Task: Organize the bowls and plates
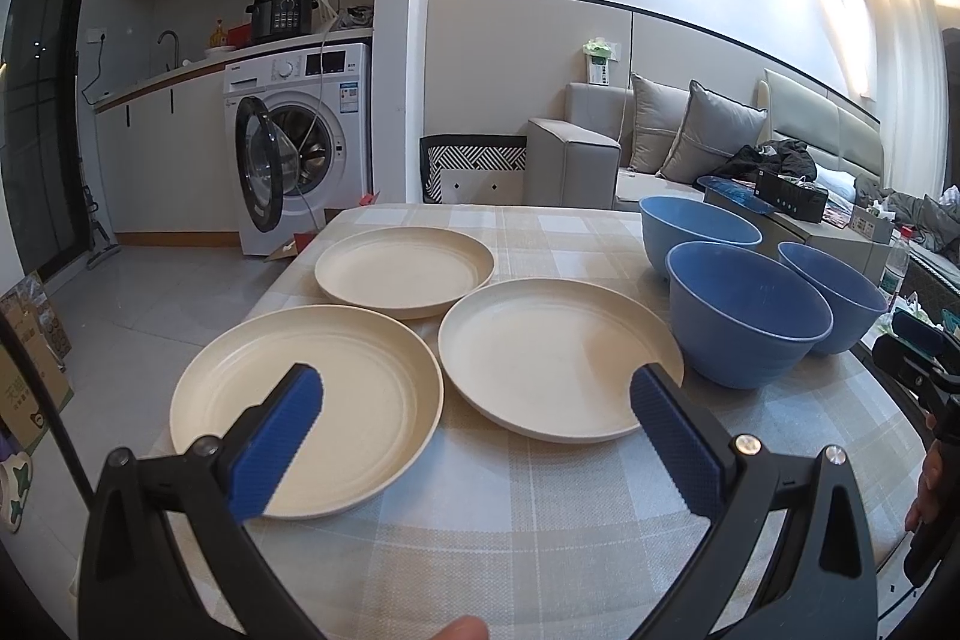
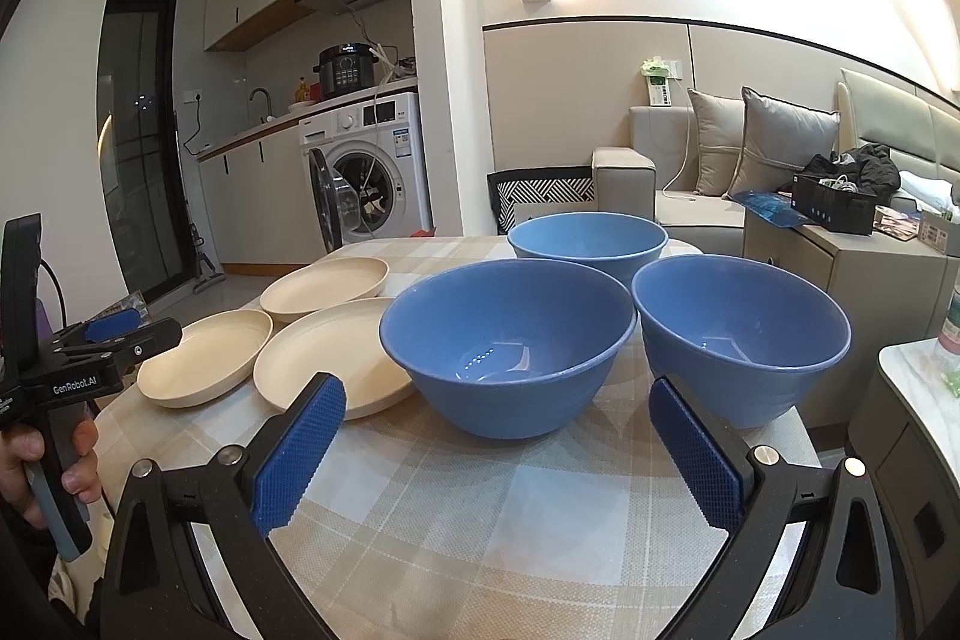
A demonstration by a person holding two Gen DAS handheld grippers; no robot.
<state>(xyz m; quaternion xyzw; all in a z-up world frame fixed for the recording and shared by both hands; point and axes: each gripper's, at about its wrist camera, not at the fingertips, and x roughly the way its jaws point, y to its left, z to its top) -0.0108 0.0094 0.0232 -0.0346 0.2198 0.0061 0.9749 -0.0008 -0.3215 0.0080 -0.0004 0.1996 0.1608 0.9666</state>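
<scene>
Three cream plates lie separately on the checked tablecloth: a near-left plate [image 1: 336,400], a near-right plate [image 1: 552,352] and a far plate [image 1: 403,269]. Three blue bowls stand upright to their right: a near bowl [image 2: 507,340], a right bowl [image 2: 741,334] and a far bowl [image 2: 588,238]. My left gripper [image 1: 477,385] is open, hovering over the gap between the two near plates, holding nothing. My right gripper [image 2: 498,394] is open in front of the near bowl, its blue pads [image 2: 300,454] empty. The left gripper also shows at the left edge [image 2: 105,334] of the right wrist view.
The table [image 1: 540,520] ends at the far edge near a washing machine [image 1: 300,142] with its door open. A sofa [image 2: 690,184] and a low cabinet with clutter [image 2: 840,232] stand to the right. A person's hand [image 2: 36,466] holds the left gripper's handle.
</scene>
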